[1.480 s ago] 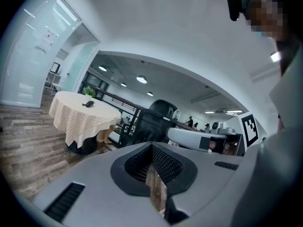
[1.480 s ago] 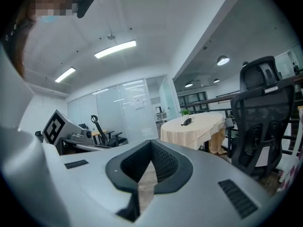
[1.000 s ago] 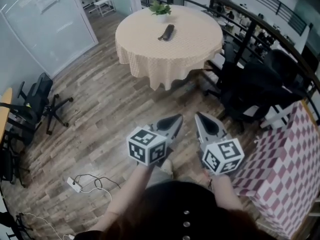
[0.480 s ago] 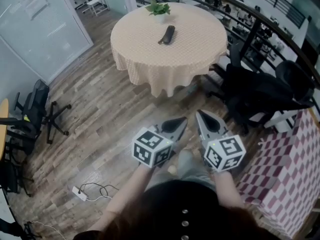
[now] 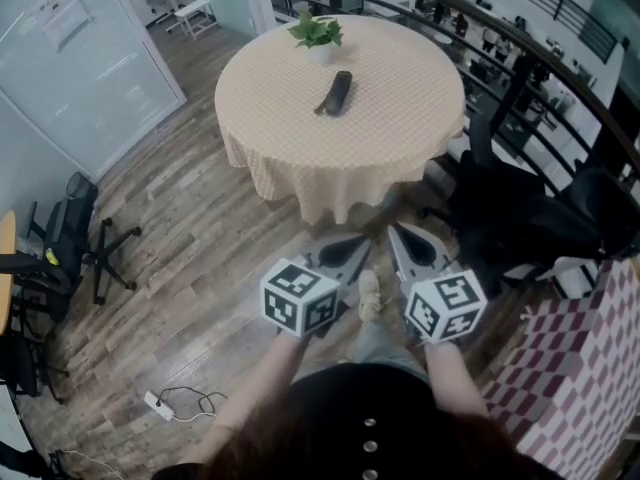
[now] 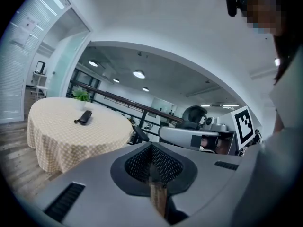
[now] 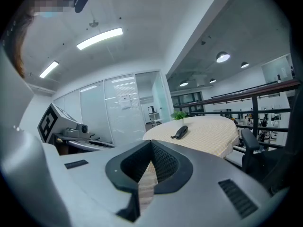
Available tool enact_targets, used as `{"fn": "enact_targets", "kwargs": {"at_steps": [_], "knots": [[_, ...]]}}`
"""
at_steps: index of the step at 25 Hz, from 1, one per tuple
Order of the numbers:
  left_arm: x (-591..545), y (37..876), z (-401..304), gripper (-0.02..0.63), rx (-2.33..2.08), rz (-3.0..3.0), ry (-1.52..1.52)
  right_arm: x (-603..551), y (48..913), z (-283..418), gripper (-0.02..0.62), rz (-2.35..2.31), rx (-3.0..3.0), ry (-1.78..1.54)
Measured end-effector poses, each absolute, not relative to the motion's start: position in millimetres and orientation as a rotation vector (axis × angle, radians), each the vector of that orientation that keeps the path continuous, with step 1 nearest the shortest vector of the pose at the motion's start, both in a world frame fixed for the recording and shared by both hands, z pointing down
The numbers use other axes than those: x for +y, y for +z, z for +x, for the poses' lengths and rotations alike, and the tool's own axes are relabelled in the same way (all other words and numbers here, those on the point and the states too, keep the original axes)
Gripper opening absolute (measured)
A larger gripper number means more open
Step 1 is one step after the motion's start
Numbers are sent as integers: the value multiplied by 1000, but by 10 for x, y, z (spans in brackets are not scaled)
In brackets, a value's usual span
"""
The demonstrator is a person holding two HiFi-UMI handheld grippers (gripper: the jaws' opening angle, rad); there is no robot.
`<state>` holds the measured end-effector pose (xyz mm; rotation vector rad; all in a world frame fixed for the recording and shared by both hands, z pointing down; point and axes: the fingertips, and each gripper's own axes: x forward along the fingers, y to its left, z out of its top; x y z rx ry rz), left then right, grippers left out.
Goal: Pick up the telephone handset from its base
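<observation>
Table [image 5: 400,118] nearer, handset [image 5: 336,93] untouched, both tongs [image 5: 350,252] [image 5: 404,238] seemingly closed

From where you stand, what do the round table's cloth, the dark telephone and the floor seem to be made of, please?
The beige cloth on the round table looks like matte woven fabric: it hangs in soft folds. The dark telephone is probably plastic, too small to be sure. The brown plank floor looks like wood or wood-look laminate: streaky grain, slight sheen.
</observation>
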<state>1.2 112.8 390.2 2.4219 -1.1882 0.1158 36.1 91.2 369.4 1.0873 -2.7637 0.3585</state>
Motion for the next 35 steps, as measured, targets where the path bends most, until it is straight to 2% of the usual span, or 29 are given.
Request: {"fn": "enact_targets", "kwargs": {"at_steps": [19,35], "knots": [[-1461,3906,-313,6,-1327,2312,126,-1604,3719,136,9,929,-2771,385],[-2059,4073,-536,6,-1363,2219,171,-2232,3858,-67,9,894,-2740,473]]}}
